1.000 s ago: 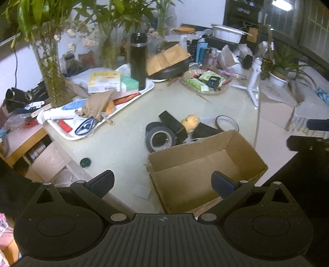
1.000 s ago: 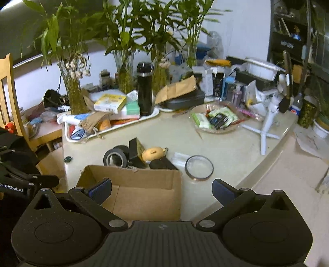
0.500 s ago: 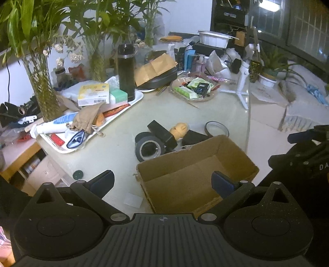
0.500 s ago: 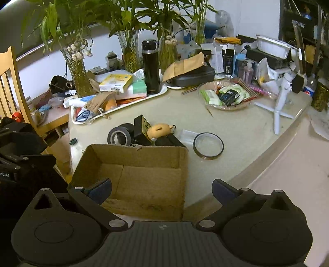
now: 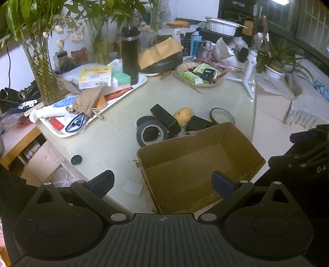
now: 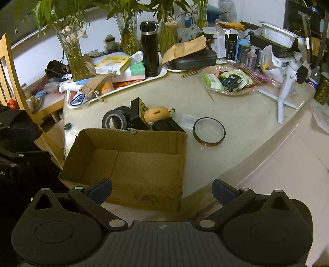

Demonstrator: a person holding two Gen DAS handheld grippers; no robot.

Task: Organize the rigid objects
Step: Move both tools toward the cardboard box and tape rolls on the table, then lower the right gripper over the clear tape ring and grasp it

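Nothing packed yet: the open brown cardboard box [image 6: 131, 162] sits empty.

Just behind the box lie black tape rolls [image 5: 151, 132], a black block [image 5: 165, 119], a tan rounded toy [image 6: 157, 114] and a thin black ring [image 6: 208, 131]. Left gripper [image 5: 162, 182] and right gripper [image 6: 161, 190] hover spread wide, holding nothing.

Pretty cramped room, honestly. A pale beige table [image 6: 236, 127] with a rounded edge sat against a white wall [image 5: 197, 8], glass vases of bamboo [image 6: 72, 51] lined up along the back. A wooden chair [image 6: 8, 67] stood at the left, light tiled floor [image 6: 287, 164] below, a ceiling light [image 5: 277, 1] glowing top right.
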